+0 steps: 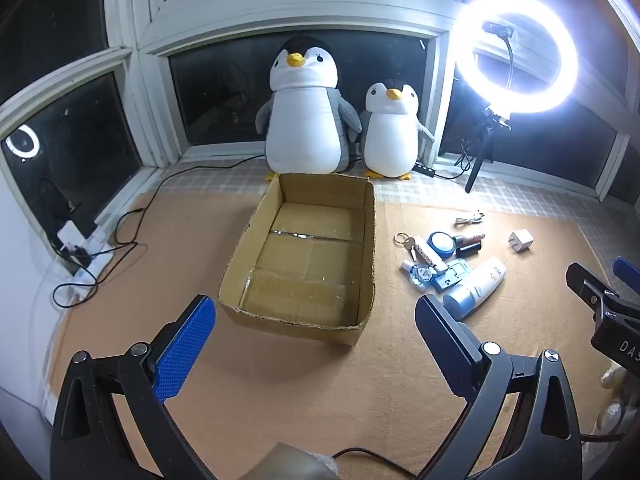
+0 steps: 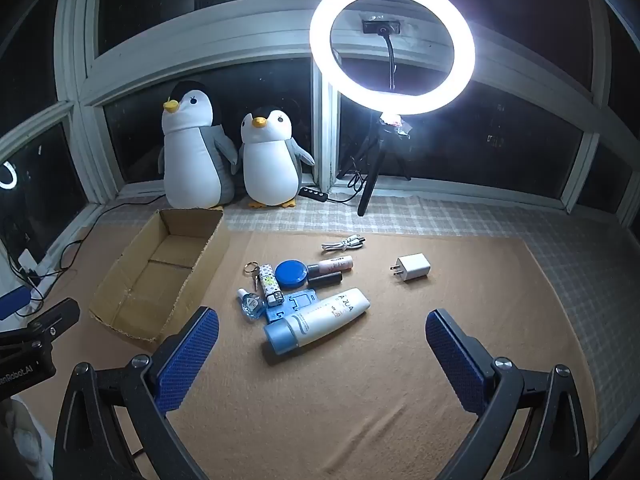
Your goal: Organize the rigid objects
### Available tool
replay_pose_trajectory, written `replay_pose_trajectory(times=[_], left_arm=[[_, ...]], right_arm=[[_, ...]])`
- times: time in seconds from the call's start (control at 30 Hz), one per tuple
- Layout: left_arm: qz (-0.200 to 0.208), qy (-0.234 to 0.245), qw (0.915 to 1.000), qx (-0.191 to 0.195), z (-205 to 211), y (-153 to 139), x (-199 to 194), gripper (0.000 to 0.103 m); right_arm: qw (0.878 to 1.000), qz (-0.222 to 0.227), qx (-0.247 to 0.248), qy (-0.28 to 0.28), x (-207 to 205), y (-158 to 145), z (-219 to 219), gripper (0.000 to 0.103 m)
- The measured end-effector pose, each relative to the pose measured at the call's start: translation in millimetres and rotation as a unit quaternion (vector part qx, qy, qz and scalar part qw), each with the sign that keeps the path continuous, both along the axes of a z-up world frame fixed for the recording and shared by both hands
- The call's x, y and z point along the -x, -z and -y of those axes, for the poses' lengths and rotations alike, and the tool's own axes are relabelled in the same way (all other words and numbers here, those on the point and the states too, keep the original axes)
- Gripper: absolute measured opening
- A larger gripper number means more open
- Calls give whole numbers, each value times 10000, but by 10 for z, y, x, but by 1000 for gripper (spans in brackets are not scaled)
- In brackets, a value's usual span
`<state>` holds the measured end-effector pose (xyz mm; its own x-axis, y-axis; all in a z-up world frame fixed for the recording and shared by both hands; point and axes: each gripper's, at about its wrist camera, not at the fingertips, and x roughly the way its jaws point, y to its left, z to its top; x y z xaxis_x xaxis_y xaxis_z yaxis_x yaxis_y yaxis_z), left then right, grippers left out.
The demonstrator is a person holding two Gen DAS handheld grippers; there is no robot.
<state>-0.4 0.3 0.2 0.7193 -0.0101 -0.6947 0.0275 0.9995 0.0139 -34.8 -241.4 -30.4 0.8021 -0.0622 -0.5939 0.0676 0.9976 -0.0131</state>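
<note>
An open, empty cardboard box [image 1: 362,248] [image 2: 120,284] sits on the tan mat. To its right lies a cluster of small items: a white tube with a blue cap [image 2: 320,322] [image 1: 476,284], a round blue tin [image 2: 291,273], a patterned lighter [image 2: 269,283], two lip tubes [image 2: 332,267], a small blue bottle [image 2: 250,304], a key ring [image 2: 251,268], a white charger plug [image 2: 412,267] [image 1: 520,241] and a coiled white cable [image 2: 343,243]. My left gripper [image 1: 316,340] is open and empty in front of the box. My right gripper [image 2: 322,350] is open and empty just short of the tube.
Two plush penguins [image 1: 308,108] [image 2: 272,160] stand against the window behind the box. A lit ring light on a tripod [image 2: 392,44] stands at the back right. A power strip with cables [image 1: 80,256] lies at the left edge.
</note>
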Motion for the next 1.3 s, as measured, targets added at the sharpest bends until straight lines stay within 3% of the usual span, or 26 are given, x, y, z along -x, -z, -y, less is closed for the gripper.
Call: replay_pose_trajectory(times=[1.3], left_arm=[[-15,-47,10000,-29,-52,-3,-1,100]], right_arm=[[10000,-49,-23,-19,-18,52,-50,102]])
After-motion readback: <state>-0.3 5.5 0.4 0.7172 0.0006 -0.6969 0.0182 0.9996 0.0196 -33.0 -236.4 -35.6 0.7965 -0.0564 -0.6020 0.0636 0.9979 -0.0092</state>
